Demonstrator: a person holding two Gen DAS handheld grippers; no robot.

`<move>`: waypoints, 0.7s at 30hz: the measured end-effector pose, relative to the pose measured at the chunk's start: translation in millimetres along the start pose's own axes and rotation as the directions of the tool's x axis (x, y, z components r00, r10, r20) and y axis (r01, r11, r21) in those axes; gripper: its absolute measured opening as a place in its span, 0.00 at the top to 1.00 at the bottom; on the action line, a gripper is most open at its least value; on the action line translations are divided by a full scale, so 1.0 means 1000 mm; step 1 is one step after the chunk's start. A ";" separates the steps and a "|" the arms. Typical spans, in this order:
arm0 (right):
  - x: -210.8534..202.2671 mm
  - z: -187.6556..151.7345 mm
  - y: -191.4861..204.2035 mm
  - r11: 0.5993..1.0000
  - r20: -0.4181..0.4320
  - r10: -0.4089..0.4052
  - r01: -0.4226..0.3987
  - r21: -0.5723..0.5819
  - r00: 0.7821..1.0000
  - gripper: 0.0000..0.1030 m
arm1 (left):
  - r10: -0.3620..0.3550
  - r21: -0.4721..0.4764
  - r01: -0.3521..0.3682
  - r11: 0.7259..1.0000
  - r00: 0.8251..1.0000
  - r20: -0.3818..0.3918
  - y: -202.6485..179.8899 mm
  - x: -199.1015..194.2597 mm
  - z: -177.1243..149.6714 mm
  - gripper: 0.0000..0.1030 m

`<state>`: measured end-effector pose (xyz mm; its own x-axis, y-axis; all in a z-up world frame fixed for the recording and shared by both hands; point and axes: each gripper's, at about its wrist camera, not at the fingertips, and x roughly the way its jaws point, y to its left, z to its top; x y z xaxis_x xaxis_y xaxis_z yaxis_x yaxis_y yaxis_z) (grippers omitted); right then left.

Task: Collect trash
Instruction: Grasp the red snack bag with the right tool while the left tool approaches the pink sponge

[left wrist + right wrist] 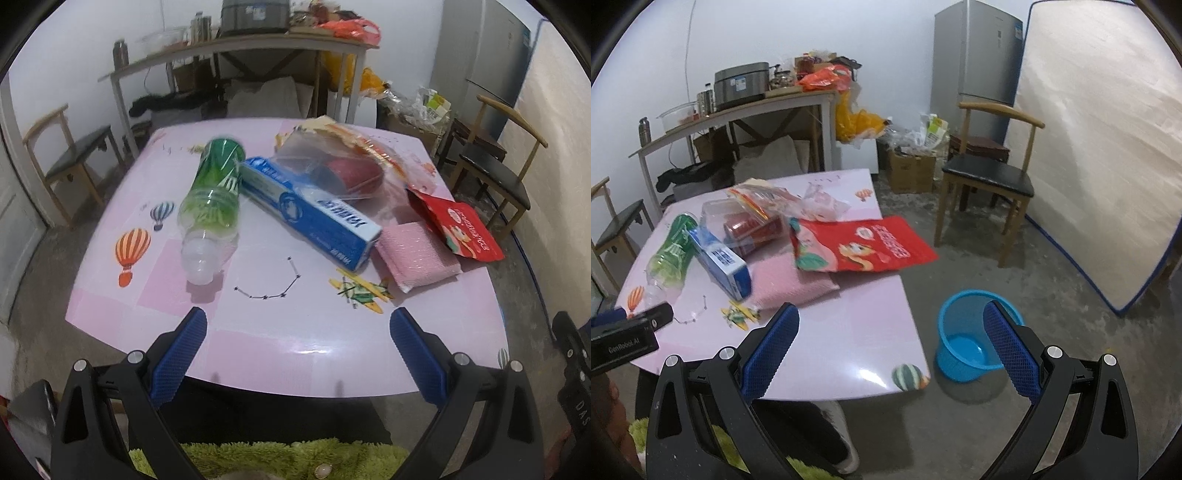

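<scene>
lying in a loose heap on the glossy pink surface [258, 343], printed w/ balloons and a small plane, is the trash: a clear plastic bottle [212, 206] w/ green label, on its side, cap end toward the near edge; a long blue and white cardboard box [314, 214] leaning diagonally against it; a crumpled clear plastic bag [354, 162] w/ a dark red can-like shape inside, behind the box; a pink bubble-textured padded pouch [417, 254], flat, touching the box's near end; a flat glossy red snack bag [461, 229] w/ a cartoon print, its corner overhanging the right edge of the surface.

left gripper [295, 332] hovers over the near edge, blue ribbed fingers [184, 350] spread wide, holding nothing. right gripper [890, 328] likewise wide apart and empty, aimed past the surface's right corner; its right finger [1012, 350] overlaps a round blue plastic basket [964, 343] standing on the concrete floor just beside the surface, inside looks bare.

around: wooden chair [990, 177] w/ black seat beyond the basket, a pale mattress [1100, 147] leaning on the wall, grey fridge [979, 55], cardboard box of packaging [912, 166], cluttered side table [738, 110] w/ a cooker at the back. fuzzy green fabric [295, 458] shows below the left gripper.
</scene>
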<state>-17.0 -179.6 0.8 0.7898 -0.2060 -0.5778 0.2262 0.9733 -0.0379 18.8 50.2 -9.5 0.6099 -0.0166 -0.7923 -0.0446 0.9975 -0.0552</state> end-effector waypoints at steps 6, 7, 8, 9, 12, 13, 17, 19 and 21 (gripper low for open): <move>0.008 0.009 0.019 0.999 0.022 0.053 -0.053 -0.007 0.998 0.07 | -0.018 -0.007 0.018 1.000 1.000 0.024 0.029 0.003 0.012 0.05; 0.012 0.010 0.023 0.998 0.023 0.062 -0.062 -0.012 0.998 0.07 | -0.028 -0.010 0.028 1.000 0.999 0.029 0.034 0.003 0.015 0.05; 0.014 0.011 0.026 0.998 0.022 0.068 -0.068 -0.017 0.997 0.07 | -0.045 -0.015 0.045 0.999 0.998 0.034 0.042 0.004 0.019 0.05; 0.017 0.012 0.029 0.997 0.020 0.072 -0.072 -0.020 0.997 0.07 | -0.056 -0.023 0.056 0.998 0.998 0.033 0.050 0.006 0.024 0.05; 0.027 0.013 0.034 0.996 0.010 0.088 -0.088 -0.026 0.996 0.07 | -0.116 -0.058 0.119 0.991 0.992 0.052 0.074 0.012 0.036 0.05; 0.030 0.013 0.035 0.996 0.008 0.091 -0.090 -0.028 0.996 0.07 | -0.148 -0.080 0.153 0.985 0.987 0.064 0.083 0.014 0.040 0.06; 0.043 0.014 0.037 0.994 0.001 0.110 -0.110 -0.028 0.994 0.07 | -0.163 -0.127 0.173 0.977 0.983 0.082 0.104 0.024 0.054 0.05; 0.050 0.015 0.036 0.992 -0.003 0.124 -0.124 -0.025 0.992 0.07 | -0.153 -0.116 0.164 0.980 0.983 0.098 0.106 0.027 0.059 0.06; 0.054 0.017 0.035 0.990 -0.007 0.138 -0.138 -0.021 0.990 0.07 | -0.179 -0.106 0.190 0.976 0.978 0.106 0.104 0.027 0.060 0.06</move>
<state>43.0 -158.8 -18.0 0.8093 -0.0690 -0.5833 0.1030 0.9944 0.0253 78.3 157.9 -0.6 0.6884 -0.1873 -0.7007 -0.0115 0.9632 -0.2687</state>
